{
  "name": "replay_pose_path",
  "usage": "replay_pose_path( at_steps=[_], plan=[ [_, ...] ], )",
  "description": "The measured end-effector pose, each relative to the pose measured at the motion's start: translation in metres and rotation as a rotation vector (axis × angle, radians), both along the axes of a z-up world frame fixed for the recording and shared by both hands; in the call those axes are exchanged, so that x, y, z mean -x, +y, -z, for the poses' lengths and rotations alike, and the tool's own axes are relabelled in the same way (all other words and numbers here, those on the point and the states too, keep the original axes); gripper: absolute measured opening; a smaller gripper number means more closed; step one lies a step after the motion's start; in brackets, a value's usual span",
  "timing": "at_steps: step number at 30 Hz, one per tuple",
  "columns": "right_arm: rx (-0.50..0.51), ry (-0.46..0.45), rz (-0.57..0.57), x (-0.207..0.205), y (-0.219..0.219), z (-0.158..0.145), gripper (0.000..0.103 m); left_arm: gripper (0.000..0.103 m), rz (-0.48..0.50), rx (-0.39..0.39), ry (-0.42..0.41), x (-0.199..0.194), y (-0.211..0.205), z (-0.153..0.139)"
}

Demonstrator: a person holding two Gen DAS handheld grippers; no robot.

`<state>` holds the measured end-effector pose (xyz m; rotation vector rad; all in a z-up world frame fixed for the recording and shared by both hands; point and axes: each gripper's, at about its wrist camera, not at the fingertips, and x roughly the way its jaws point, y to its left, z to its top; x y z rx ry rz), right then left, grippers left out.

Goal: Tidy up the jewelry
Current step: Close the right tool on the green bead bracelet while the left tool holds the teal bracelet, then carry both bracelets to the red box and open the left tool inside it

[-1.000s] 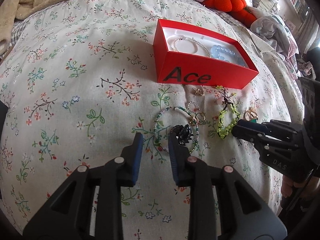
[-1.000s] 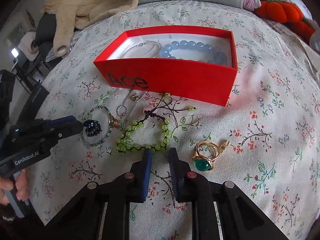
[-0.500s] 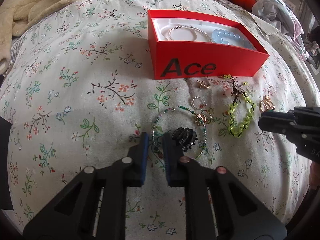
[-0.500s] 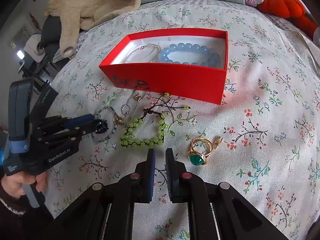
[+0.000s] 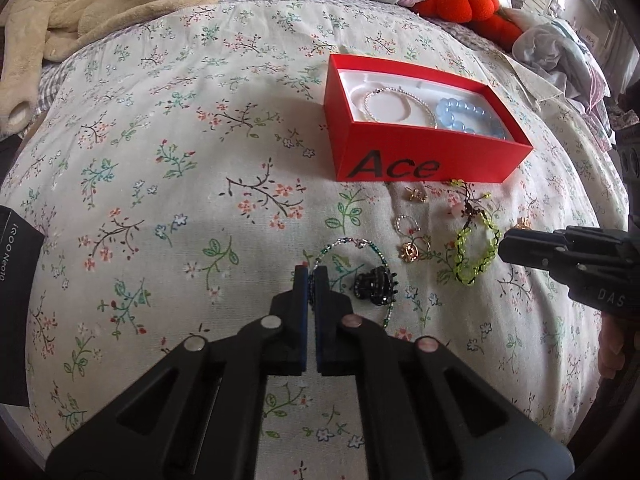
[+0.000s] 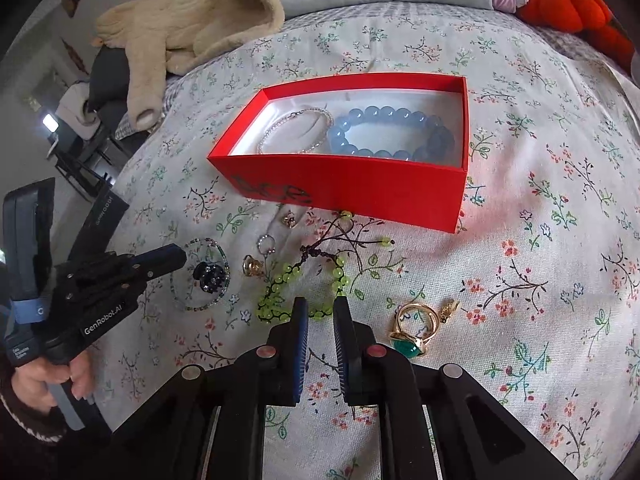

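Black lettering on the red box [image 6: 352,190] blurs in the right wrist view; the left wrist view reads "Ace". Inside – a blue bead bracelet [image 6: 390,130] and a thin pearl-like bracelet [image 6: 296,132]. Loose on the floral bedspread [image 5: 168,208], in front of the box: lime-green bead bracelet [image 6: 304,292], small gold pieces, dark hair claw [image 5: 375,285] within a thin beaded ring, green-stone ring [image 6: 412,330]. Left gripper [image 5: 311,276] fingers together, pinching that thin ring's edge, it seems. Right gripper [image 6: 320,306] jaws opening, nothing between.

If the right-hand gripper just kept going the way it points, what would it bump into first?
Probably the green beaded bracelet, lying just past the right gripper, whose jaws are opening with nothing between them. Beyond it stands the red box. Depth is hard to judge.
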<state>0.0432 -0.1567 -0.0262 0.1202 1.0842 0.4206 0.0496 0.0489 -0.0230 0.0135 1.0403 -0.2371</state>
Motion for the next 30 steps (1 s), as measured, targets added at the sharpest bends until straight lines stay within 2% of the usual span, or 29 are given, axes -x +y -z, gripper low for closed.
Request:
replay_pose_path(
  at_steps=[8,13,14,16,17,19,22,24,26,27,28,30],
  plan=[
    [-0.013,0.012,0.019,-0.012,0.004,0.003,0.019,0.003,-0.01,0.022,0.003,0.001,0.005,-0.003],
    [-0.017,-0.02,0.022,-0.011,0.004,-0.009,0.02,0.003,-0.018,0.032,0.007,-0.001,0.007,-0.004],
    [-0.016,-0.027,0.023,-0.011,0.003,-0.011,0.023,0.003,-0.016,0.031,0.007,-0.001,0.007,-0.004],
    [0.002,-0.029,0.034,-0.012,0.002,-0.011,0.039,0.003,-0.015,0.028,0.011,-0.002,0.006,-0.003],
    [0.016,-0.036,0.046,-0.012,0.002,-0.01,0.056,0.003,-0.015,0.027,0.014,-0.002,0.006,-0.002],
    [0.062,-0.029,0.058,-0.014,0.003,-0.004,0.058,0.003,-0.018,0.021,0.02,-0.003,0.006,0.0],
    [0.098,-0.012,0.06,-0.018,0.006,0.005,0.053,0.003,-0.02,0.012,0.022,-0.003,0.005,0.002],
    [0.139,-0.011,0.047,-0.019,0.011,0.011,0.034,0.003,-0.022,0.007,0.023,-0.004,0.004,0.002],
    [0.196,-0.031,0.02,-0.018,0.017,0.014,0.023,0.003,-0.025,0.001,0.023,-0.004,0.003,0.001],
    [0.209,-0.04,0.001,-0.018,0.02,0.013,0.013,0.003,-0.027,-0.001,0.021,-0.003,0.003,0.001],
    [0.21,-0.036,-0.01,-0.018,0.02,0.013,0.009,0.003,-0.028,-0.002,0.018,-0.003,0.003,-0.001],
    [0.202,-0.03,-0.008,-0.017,0.018,0.01,0.009,0.003,-0.03,0.004,0.01,-0.001,0.002,-0.005]
  ],
)
